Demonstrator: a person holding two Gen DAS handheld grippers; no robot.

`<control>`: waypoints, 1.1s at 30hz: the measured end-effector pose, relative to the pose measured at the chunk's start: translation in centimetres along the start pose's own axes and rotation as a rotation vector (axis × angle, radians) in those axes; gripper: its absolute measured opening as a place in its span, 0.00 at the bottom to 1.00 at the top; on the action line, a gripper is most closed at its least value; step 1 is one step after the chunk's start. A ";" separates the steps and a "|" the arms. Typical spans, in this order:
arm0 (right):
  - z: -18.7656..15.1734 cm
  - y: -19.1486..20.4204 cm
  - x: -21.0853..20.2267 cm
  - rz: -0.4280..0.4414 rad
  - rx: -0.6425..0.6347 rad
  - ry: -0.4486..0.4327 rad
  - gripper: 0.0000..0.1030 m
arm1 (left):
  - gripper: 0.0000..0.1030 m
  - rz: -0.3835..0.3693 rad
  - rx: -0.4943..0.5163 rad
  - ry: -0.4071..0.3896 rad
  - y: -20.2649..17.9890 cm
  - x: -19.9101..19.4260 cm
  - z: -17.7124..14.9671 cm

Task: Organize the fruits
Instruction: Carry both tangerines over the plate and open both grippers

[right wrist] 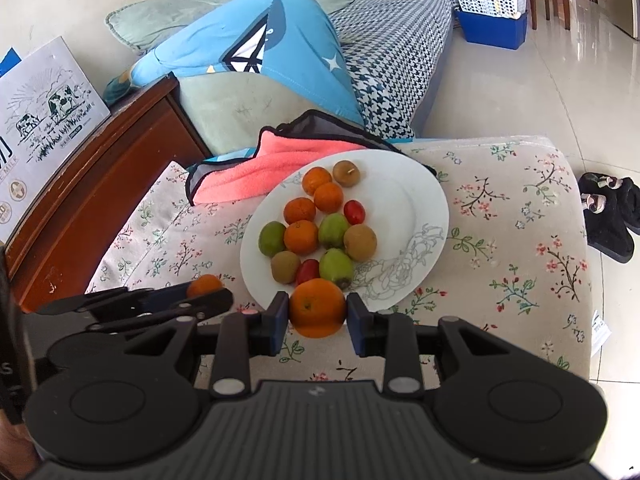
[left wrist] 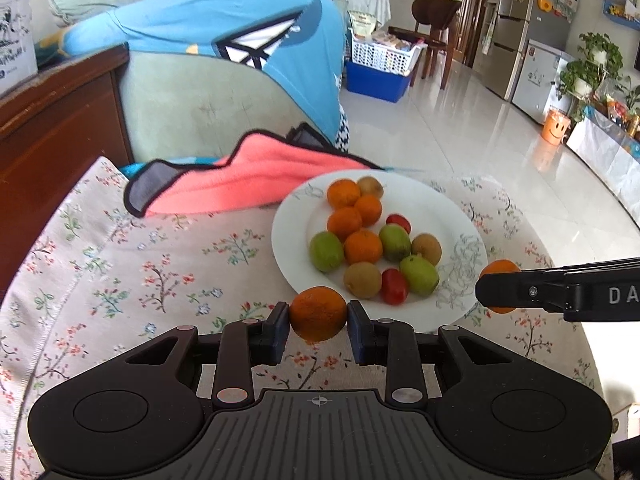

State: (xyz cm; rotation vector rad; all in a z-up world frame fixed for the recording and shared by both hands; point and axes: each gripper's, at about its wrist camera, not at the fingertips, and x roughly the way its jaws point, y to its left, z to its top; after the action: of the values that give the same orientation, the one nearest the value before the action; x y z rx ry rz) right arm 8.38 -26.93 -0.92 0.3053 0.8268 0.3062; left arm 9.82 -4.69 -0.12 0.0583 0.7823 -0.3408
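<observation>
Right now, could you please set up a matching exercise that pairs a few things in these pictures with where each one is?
Things:
1. left gripper
2. pink towel
3. red tomatoes
4. black slippers

Places:
A. on the floor tiles
B. on the white plate
C. shut on an orange
D. behind the plate, on the flowered cloth

Pairs: 1-C, 2-D, 3-B, 4-A

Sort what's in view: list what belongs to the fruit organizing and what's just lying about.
Job:
round white plate of mixed fruits
small orange in left gripper
small orange in right gripper

Lying about:
pink fleece cloth
blue garment
black slippers
white basket
</observation>
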 end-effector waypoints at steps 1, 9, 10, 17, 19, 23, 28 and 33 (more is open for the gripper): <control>0.2 -0.1 -0.1 0.000 0.003 -0.005 0.30 | 0.27 -0.002 -0.005 -0.007 0.1 -0.3 0.1; 2.5 -1.6 -1.7 0.013 0.042 -0.087 0.30 | 0.28 -0.012 0.004 -0.079 -0.5 -1.4 1.5; 2.8 -1.8 -1.8 0.013 0.045 -0.100 0.30 | 0.28 -0.010 0.009 -0.086 -0.6 -1.4 1.8; 4.8 -3.2 -2.1 -0.007 0.058 -0.173 0.30 | 0.28 -0.008 0.003 -0.113 -0.5 -0.6 3.6; 5.1 -3.7 -1.6 0.000 0.077 -0.172 0.30 | 0.28 0.008 -0.002 -0.110 -0.4 0.0 4.0; 5.5 -4.1 -0.5 0.000 0.106 -0.160 0.30 | 0.28 0.007 -0.027 -0.103 -0.1 1.3 4.7; 5.7 -4.5 1.4 0.004 0.151 -0.122 0.30 | 0.28 0.008 -0.041 -0.086 0.2 3.1 5.3; 5.8 -4.8 3.3 -0.018 0.157 -0.088 0.30 | 0.28 0.025 -0.071 -0.076 1.1 4.6 6.0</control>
State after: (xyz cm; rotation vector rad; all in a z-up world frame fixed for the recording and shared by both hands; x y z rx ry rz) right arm 15.59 -30.87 -1.25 0.4543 0.7677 0.2099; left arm 17.24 -6.02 0.86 -0.0120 0.7173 -0.2896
